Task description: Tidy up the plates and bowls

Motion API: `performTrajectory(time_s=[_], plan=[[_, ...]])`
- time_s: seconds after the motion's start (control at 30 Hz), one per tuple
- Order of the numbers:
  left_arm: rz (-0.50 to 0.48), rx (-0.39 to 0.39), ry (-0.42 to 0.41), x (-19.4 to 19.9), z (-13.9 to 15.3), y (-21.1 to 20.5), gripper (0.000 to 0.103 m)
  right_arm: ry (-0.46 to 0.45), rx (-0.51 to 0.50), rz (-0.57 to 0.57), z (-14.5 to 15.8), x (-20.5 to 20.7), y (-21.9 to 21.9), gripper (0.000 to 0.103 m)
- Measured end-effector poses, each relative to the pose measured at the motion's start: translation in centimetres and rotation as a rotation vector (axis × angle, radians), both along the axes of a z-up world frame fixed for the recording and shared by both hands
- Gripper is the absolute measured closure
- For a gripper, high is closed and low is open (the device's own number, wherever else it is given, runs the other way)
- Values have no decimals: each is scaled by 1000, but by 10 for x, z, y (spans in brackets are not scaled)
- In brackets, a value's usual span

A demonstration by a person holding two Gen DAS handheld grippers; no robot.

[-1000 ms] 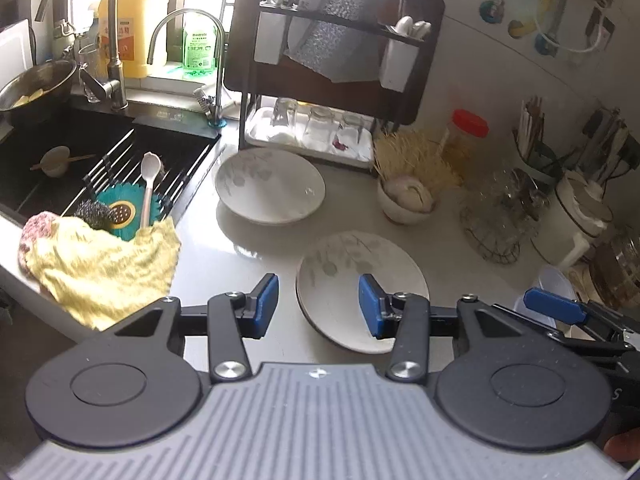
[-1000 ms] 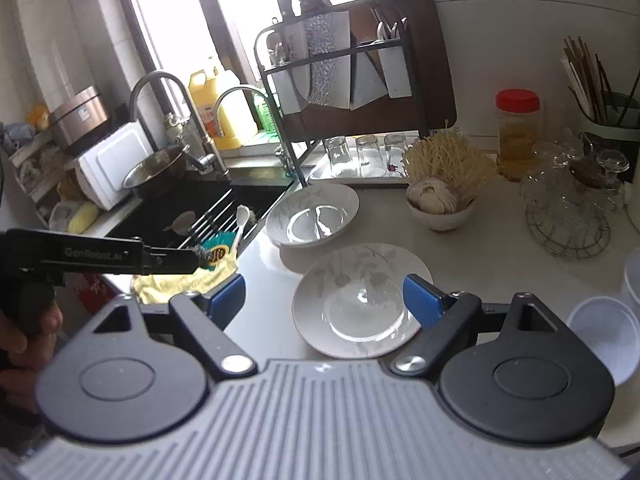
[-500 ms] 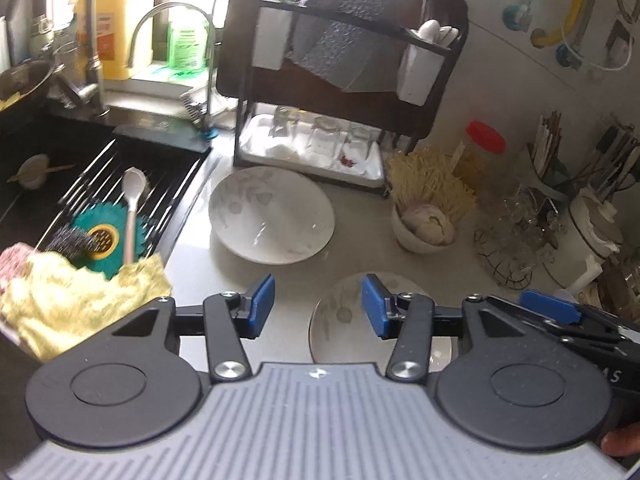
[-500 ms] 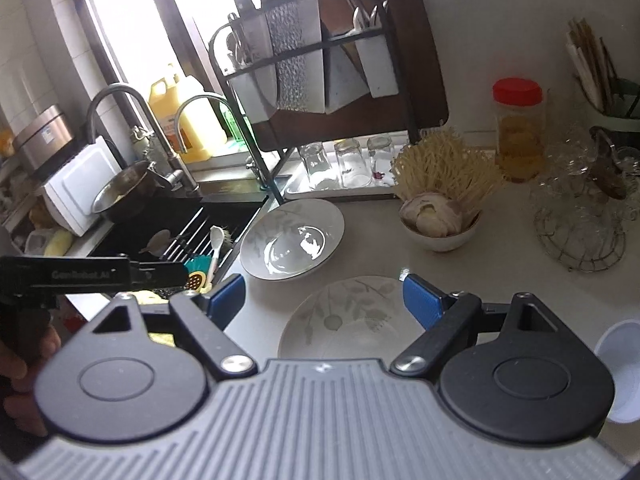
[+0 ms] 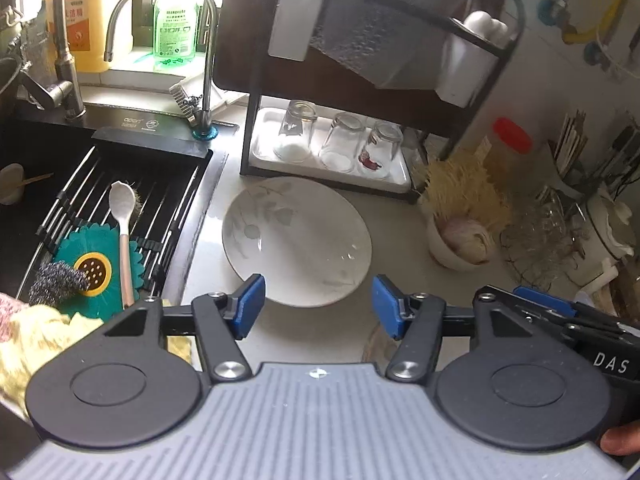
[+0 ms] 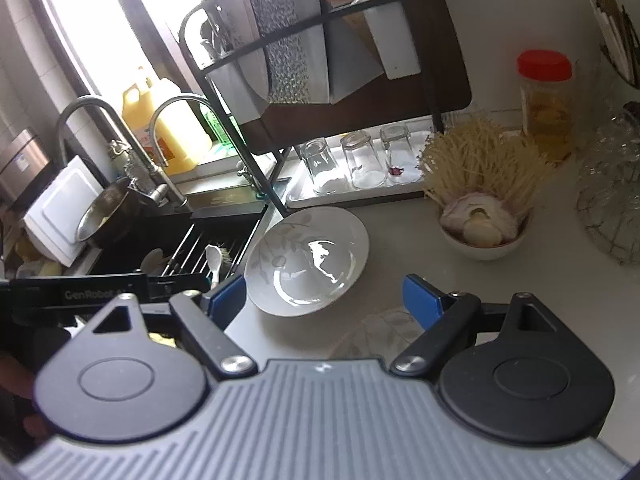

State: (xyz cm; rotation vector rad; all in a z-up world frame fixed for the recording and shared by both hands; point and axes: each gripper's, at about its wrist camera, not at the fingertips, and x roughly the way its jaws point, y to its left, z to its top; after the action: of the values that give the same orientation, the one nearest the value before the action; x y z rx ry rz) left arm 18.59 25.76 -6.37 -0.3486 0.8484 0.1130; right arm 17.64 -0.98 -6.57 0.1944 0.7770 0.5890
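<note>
A white bowl with a grey leaf pattern (image 5: pixel 296 240) sits on the counter in front of the dish rack; it also shows in the right wrist view (image 6: pixel 308 260). A flat white plate with the same pattern (image 6: pixel 380 334) lies nearer, mostly hidden under both grippers; only its edge shows in the left wrist view (image 5: pixel 376 346). My left gripper (image 5: pixel 318 306) is open and empty, just short of the bowl's near rim. My right gripper (image 6: pixel 326 298) is open and empty, above the plate, close to the bowl. A small bowl of garlic and noodles (image 6: pixel 484 232) stands to the right.
A black dish rack (image 5: pixel 360 80) with three upturned glasses on a white tray (image 5: pixel 332 152) stands behind the bowl. The sink (image 5: pixel 100 200) with a spoon, scrubber and yellow cloth lies left. A red-lidded jar (image 6: pixel 546 100), a wire basket (image 6: pixel 612 200) and utensil holders crowd the right.
Both grippers have moved forward towards the bowl and rack; the plate has slipped mostly out of view beneath them. The left gripper's jaws have opened wider.
</note>
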Motion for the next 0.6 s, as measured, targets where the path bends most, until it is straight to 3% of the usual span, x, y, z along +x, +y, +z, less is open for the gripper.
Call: performTrajectory(time_s=[0.17, 0.23, 0.33, 0.43, 0.6], plan=[[-16, 4, -4, 21, -6, 31, 34, 22, -9, -39, -6, 18, 21, 17], [-6, -15, -12, 30, -14, 46, 27, 45, -5, -52, -12, 26, 27, 17], [2, -70, 19, 48, -27, 69, 27, 92, -31, -73, -25, 40, 36, 17], [-3, -76, 49, 65, -41, 84, 27, 161, -26, -98, -40, 57, 39, 17], [-28, -110, 111, 90, -68, 98, 28, 234, -99, -165, -52, 78, 48, 18]])
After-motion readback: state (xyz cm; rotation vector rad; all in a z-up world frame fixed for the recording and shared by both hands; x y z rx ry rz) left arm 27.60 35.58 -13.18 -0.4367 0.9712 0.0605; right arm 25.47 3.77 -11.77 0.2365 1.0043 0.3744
